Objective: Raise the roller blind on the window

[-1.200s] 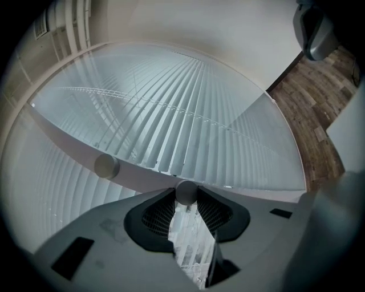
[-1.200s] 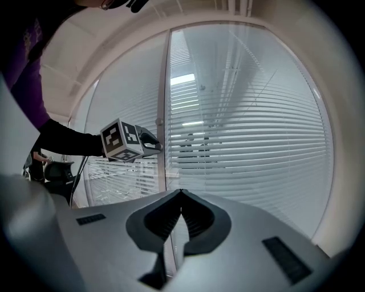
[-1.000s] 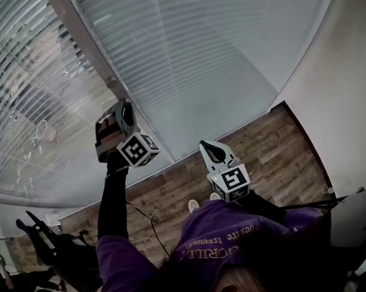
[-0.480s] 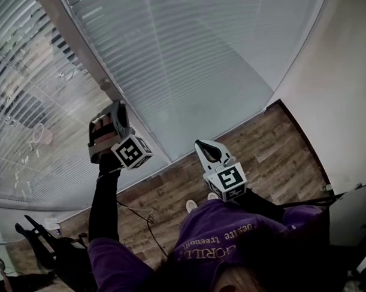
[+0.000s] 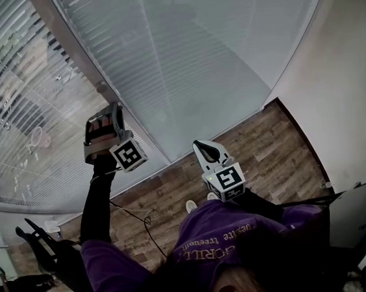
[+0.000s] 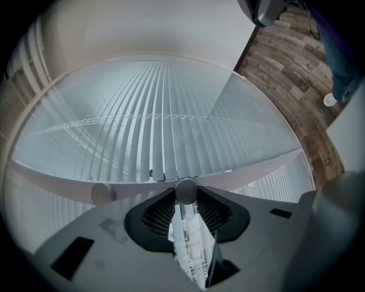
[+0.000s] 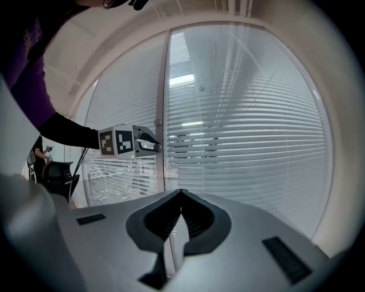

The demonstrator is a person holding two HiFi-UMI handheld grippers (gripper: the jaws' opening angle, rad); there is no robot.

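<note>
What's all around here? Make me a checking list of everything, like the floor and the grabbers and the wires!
Surface: wooden floor, planks.
Job's things: slatted blind down over the window; round knob on the window frame.
Clutter: black chair at the far left.
Grippers: left gripper raised at the frame, jaws closed on the round knob; right gripper lower, shut, holding nothing.
Cables: black cable lying on the floor.
Surroundings: white wall at the right.
</note>
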